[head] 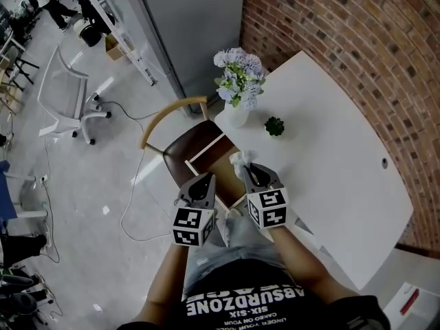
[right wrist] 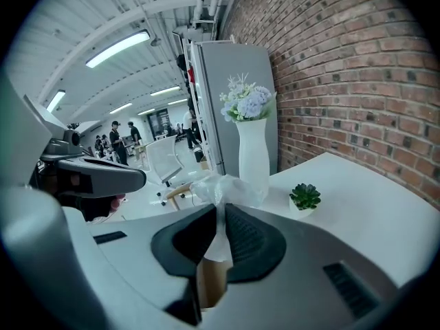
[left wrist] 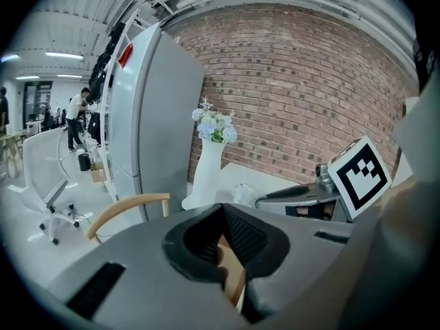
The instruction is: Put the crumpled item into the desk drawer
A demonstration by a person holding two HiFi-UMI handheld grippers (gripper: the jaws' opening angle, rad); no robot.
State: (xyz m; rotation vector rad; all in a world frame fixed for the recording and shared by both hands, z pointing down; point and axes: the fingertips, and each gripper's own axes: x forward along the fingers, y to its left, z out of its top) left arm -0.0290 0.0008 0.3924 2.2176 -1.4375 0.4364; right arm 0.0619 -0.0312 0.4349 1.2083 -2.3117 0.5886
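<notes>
Beside the desk's (head: 330,157) edge, right gripper (right wrist: 220,215) pinches a crumpled, translucent white wad (right wrist: 225,188); left gripper (left wrist: 221,212), jaws together and empty, hangs alongside; open floor (head: 103,184) lies leftward.

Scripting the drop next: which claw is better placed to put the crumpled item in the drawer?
Right. The right claw is clamped on the crumpled item, held beside the desk edge. The left claw is shut with nothing in it.

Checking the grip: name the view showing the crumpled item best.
Right gripper view: crumpled plastic close, central, pinched in the right tool. Head view shows it tiny; left gripper view, a distant scrap.
</notes>
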